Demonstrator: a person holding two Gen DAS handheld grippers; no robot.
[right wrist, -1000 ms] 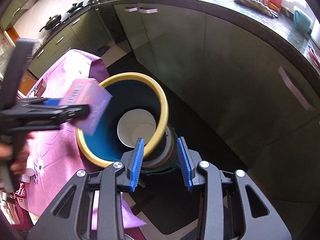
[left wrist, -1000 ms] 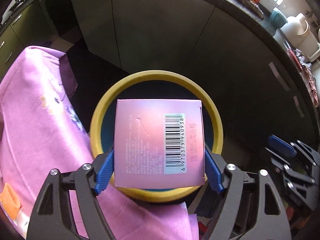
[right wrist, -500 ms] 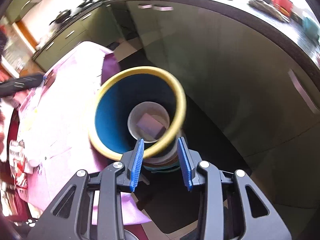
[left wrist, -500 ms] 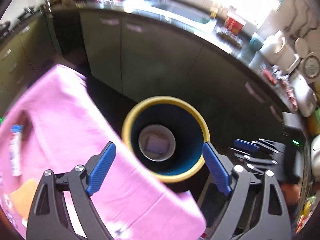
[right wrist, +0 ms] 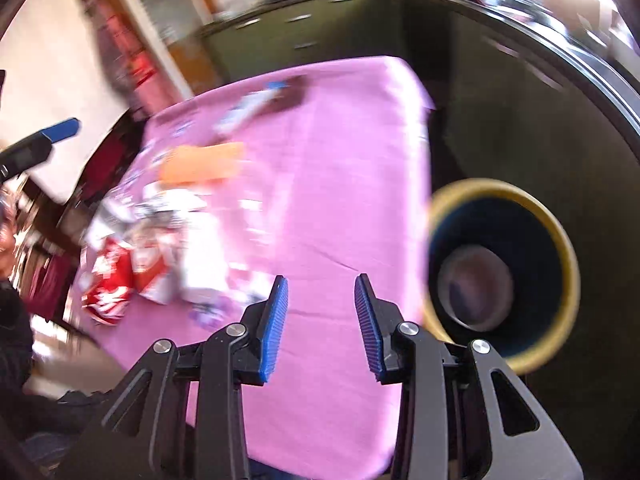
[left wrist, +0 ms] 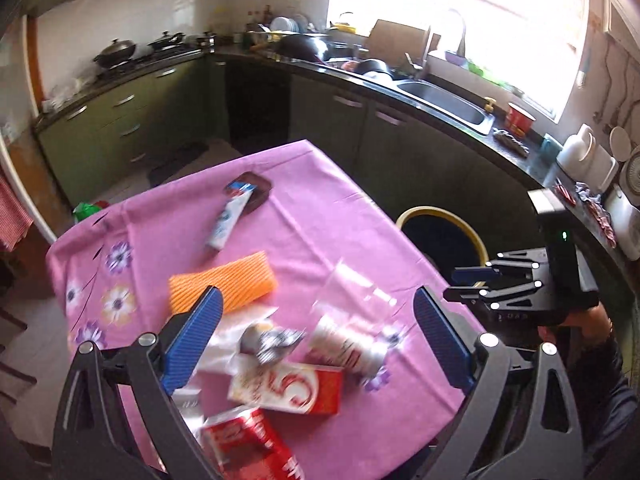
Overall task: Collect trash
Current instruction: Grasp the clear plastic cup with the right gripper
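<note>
Tablecloth (left wrist: 320, 200) in pink covers the table; its far corner and right edge drop off toward dark green cabinets (left wrist: 400, 148), and the bin (right wrist: 560, 264) with the yellow rim stands on the floor just beside that right edge. Broad bare cloth lies along the right side and far end. Trash crowds the near left: a red-and-white carton (left wrist: 292, 388), a red packet (left wrist: 248, 448), crumpled foil (left wrist: 272, 340), a clear plastic cup (left wrist: 356, 292), an orange cloth (left wrist: 222, 282), and farther off a tube (left wrist: 230, 220). My left gripper (left wrist: 316, 338) has just been opening; its jaws are spread wide above the pile, nothing between them. My right gripper (right wrist: 320, 320) stands partly parted over bare cloth, gripping nothing.
</note>
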